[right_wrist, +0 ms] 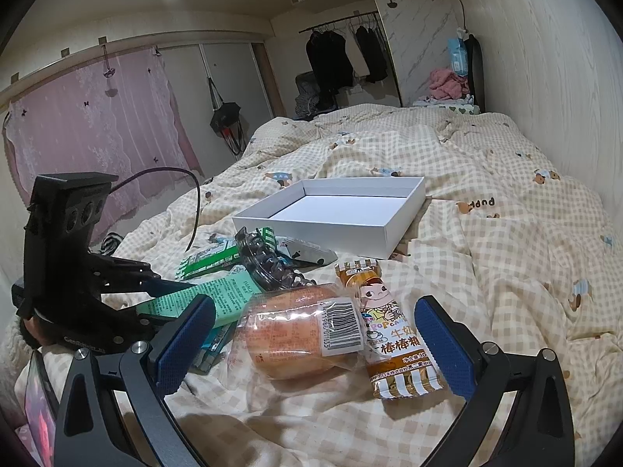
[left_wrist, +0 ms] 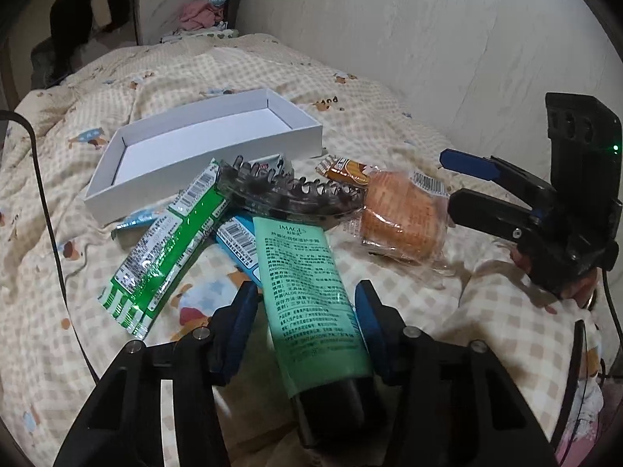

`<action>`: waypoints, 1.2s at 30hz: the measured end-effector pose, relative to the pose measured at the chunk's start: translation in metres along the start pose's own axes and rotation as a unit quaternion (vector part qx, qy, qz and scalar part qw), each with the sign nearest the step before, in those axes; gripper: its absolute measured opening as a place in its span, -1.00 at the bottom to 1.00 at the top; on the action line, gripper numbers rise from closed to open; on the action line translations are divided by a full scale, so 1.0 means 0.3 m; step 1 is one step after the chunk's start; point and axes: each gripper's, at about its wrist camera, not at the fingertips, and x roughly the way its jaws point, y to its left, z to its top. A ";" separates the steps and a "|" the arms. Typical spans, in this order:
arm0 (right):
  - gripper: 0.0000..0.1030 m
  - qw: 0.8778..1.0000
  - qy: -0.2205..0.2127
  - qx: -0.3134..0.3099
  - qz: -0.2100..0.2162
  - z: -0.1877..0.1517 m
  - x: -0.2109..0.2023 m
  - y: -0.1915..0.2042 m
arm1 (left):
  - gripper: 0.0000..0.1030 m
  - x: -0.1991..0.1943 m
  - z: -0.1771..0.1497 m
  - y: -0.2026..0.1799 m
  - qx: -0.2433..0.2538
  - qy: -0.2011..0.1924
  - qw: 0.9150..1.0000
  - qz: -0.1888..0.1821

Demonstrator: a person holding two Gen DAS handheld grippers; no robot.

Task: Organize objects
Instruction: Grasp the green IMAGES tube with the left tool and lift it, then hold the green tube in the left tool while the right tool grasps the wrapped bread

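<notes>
A pile of items lies on the bed in front of an empty white box (left_wrist: pixel 202 144) (right_wrist: pixel 342 210). My left gripper (left_wrist: pixel 305 311) straddles a mint-green tube (left_wrist: pixel 307 292) with a black cap; its pads sit beside the tube, a gap showing on the left. The tube also shows in the right wrist view (right_wrist: pixel 218 295). My right gripper (right_wrist: pixel 315 350) is open around a wrapped bun (right_wrist: pixel 296 334) (left_wrist: pixel 401 218) and a brown candy packet (right_wrist: pixel 389 330). A dark hair claw (left_wrist: pixel 288 194) (right_wrist: pixel 268 264), a green snack packet (left_wrist: pixel 163 249) and a blue packet (left_wrist: pixel 237 241) lie nearby.
The checked quilt (right_wrist: pixel 506 233) covers the bed, with a wall (left_wrist: pixel 428 39) along its right side. A black cable (left_wrist: pixel 43 194) runs across the left. Clothes hang on a rail (right_wrist: pixel 342 54) beyond the bed, beside a pink curtain (right_wrist: pixel 97 116).
</notes>
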 end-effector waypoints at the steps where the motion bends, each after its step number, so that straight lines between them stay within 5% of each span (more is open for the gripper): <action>1: 1.00 1.000 0.001 0.000 0.000 0.000 0.001 0.000 | 0.09 0.005 0.000 0.002 -0.001 0.003 1.000 0.004; 12: 1.00 1.000 0.003 -0.002 -0.001 -0.001 0.003 0.002 | 0.09 0.055 -0.006 0.024 -0.018 0.033 0.999 0.021; 16: 1.00 1.000 0.005 -0.003 0.000 -0.003 0.005 0.007 | -0.16 0.051 -0.016 0.047 -0.039 0.026 0.999 0.003; 21: 1.00 1.000 0.005 -0.003 0.002 -0.002 0.009 0.005 | -0.17 0.023 -0.026 0.032 -0.029 -0.001 0.999 0.016; 25: 1.00 1.000 0.004 0.001 0.009 0.000 0.010 -0.003 | -0.18 -0.086 -0.062 0.062 -0.047 -0.095 0.993 -0.045; 29: 1.00 1.000 0.009 0.004 0.014 -0.001 0.020 -0.008 | -0.18 -0.171 -0.094 0.114 -0.083 -0.168 0.980 -0.063; 34: 1.00 1.000 0.008 0.004 0.015 -0.002 0.019 -0.008 | -0.20 -0.171 -0.100 0.162 -0.121 -0.180 0.974 -0.067; 36: 1.00 1.000 0.008 0.004 0.015 -0.002 0.018 -0.008 | -0.20 -0.169 -0.098 0.165 -0.129 -0.174 0.975 -0.043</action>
